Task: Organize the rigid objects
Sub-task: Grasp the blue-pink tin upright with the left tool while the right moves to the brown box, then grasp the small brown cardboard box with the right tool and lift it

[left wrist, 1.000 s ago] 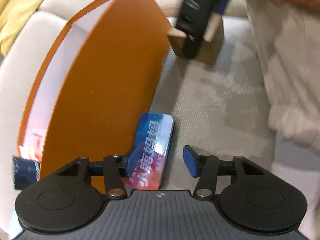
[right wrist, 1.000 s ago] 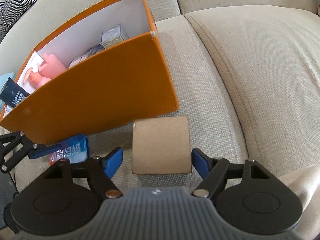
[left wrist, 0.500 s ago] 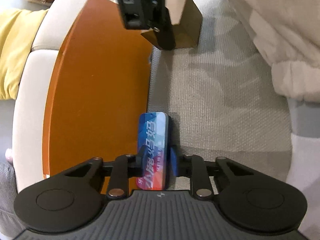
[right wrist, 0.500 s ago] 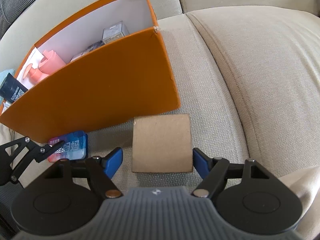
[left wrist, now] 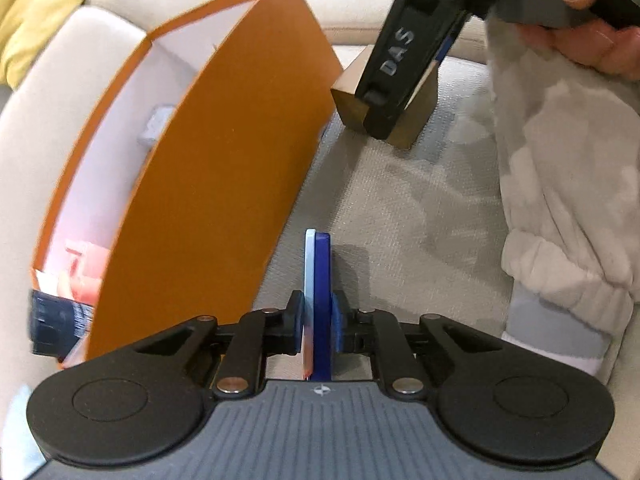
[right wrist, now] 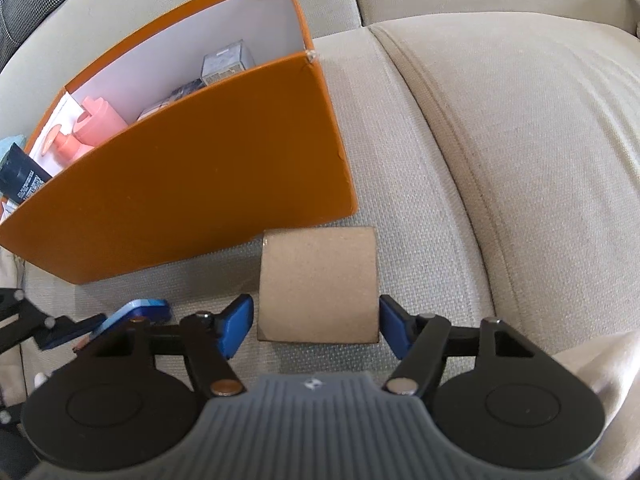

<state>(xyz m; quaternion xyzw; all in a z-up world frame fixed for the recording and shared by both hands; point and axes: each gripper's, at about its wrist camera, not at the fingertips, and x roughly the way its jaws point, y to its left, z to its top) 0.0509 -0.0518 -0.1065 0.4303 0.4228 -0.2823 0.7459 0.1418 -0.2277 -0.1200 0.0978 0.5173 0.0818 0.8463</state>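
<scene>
The left gripper [left wrist: 317, 322] pinches a flat blue tin [left wrist: 320, 276] on edge, the orange box [left wrist: 216, 184] at its ten o'clock. The right gripper [right wrist: 316, 322] is closing around a cardboard box [right wrist: 318, 280] on the sofa cushion [right wrist: 500, 168], pads not yet pressing; the orange box lies at its eleven o'clock.

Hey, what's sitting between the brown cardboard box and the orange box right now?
Nothing: only a narrow strip of bare beige sofa cushion separates the brown cardboard box from the orange box, seen in the right wrist view.
</scene>
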